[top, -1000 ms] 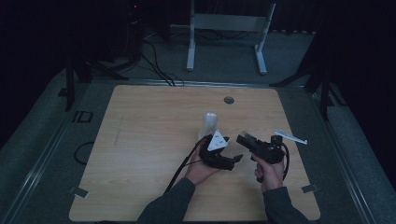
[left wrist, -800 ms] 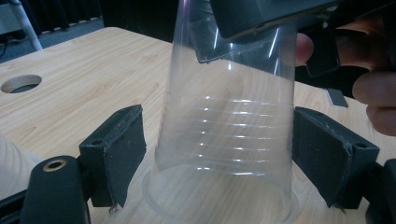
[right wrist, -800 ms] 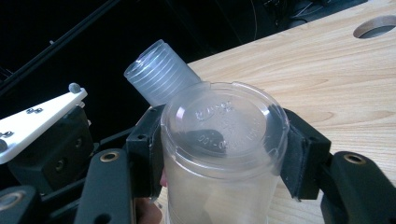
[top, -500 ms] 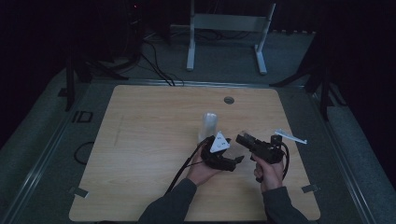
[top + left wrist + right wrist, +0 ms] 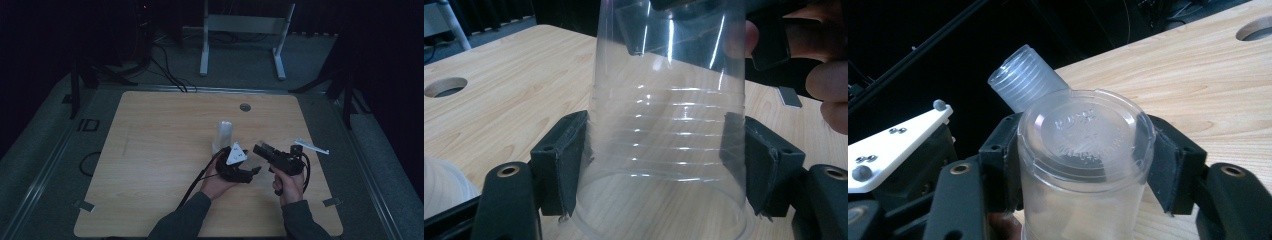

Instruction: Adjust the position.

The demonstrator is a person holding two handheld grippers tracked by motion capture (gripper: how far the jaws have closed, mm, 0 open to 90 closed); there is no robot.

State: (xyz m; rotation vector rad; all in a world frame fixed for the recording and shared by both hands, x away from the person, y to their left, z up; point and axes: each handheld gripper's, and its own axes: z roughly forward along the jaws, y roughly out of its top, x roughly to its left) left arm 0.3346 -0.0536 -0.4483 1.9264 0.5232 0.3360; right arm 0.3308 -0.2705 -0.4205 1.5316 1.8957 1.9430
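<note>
A: High view first. What stands on the tabletop (image 5: 150, 150)?

B: The person's two hands meet near the front edge, right of centre. The left gripper (image 5: 254, 171) and the right gripper (image 5: 259, 148) point toward each other. A stack of clear cups (image 5: 223, 136) stands just behind the left gripper, and a white strip (image 5: 311, 146) lies near the right edge.

A: And the left gripper view?

B: A clear cup (image 5: 669, 125) sits mouth down between the black jaws, whose pads (image 5: 566, 160) press on its ribbed lower wall. The jaws have just been closing, and now they grip it. The other gripper's jaw and the person's fingers (image 5: 829, 95) show at its far end.

A: The right gripper view?

B: The cup's flat base (image 5: 1085, 135) faces the camera between the right jaws, which have just been opening. Whether their pads (image 5: 1168, 160) touch it, one cannot tell.
</note>
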